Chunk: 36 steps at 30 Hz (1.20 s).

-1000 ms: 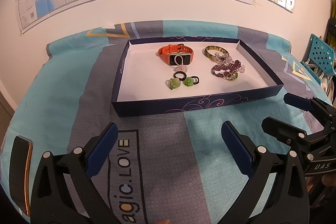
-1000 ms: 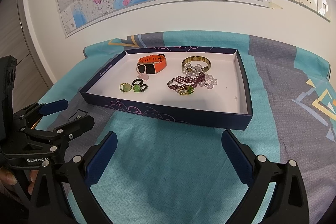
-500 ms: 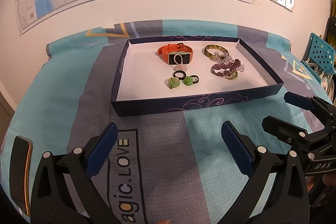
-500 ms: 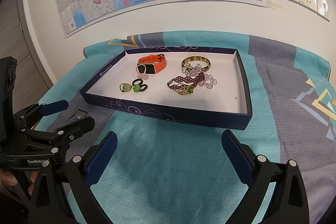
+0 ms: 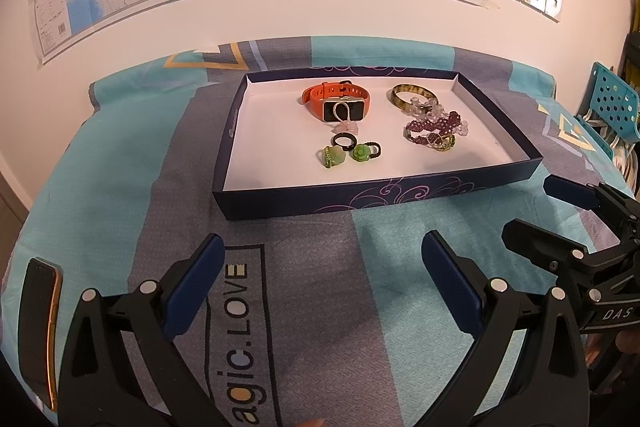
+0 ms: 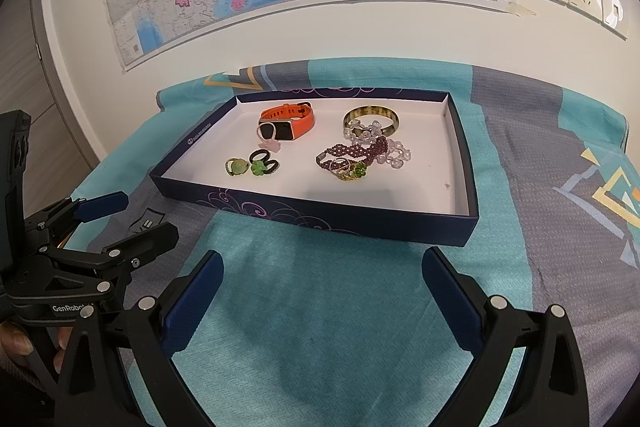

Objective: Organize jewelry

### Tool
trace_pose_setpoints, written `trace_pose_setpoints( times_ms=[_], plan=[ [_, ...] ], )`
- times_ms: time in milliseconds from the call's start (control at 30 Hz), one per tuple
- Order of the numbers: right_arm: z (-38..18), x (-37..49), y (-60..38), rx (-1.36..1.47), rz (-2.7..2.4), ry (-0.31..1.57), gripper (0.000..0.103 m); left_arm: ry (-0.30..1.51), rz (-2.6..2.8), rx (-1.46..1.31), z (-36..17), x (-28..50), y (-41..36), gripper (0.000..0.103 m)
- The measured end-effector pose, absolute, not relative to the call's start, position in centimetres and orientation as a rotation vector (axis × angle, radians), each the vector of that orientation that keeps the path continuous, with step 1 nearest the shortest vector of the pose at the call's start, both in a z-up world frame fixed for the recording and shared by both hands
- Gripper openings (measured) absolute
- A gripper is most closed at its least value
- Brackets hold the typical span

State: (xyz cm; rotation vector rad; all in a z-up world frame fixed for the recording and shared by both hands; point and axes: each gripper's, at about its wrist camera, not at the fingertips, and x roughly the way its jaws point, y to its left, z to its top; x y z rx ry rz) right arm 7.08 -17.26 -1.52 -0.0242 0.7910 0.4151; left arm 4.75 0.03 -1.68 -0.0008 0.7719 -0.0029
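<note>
Left hand-held gripper (image 5: 320, 263) and right hand-held gripper (image 6: 322, 279) wide open, empty, hovering over bedspread (image 6: 320, 327), barely shifted since a second ago. Beyond: box (image 6: 320, 219) holds watch (image 6: 290, 121), rings (image 6: 252, 165), bracelets (image 6: 360, 151) loosely grouped; sorting stage unclear.

our left gripper (image 5: 320, 259) and right gripper (image 6: 322, 277) share black frames with silver screws. we see dark blue pads (image 5: 450, 283) lining the fingers. white lettering marks both bodies.
</note>
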Motion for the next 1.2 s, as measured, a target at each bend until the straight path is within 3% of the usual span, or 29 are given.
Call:
trace_pose_setpoints(
  times_ms=[1000,1200],
  plan=[
    [-1.4,7.0,-17.4,-0.042,0.412,0.79,0.096,0.769,-0.024,0.011,-1.8,4.7,-0.2,0.097],
    [-1.5,8.3,-21.9,-0.112,0.314,0.829,0.096,0.81,-0.012,-0.027,-2.4,5.1,1.5,0.097]
  ],
)
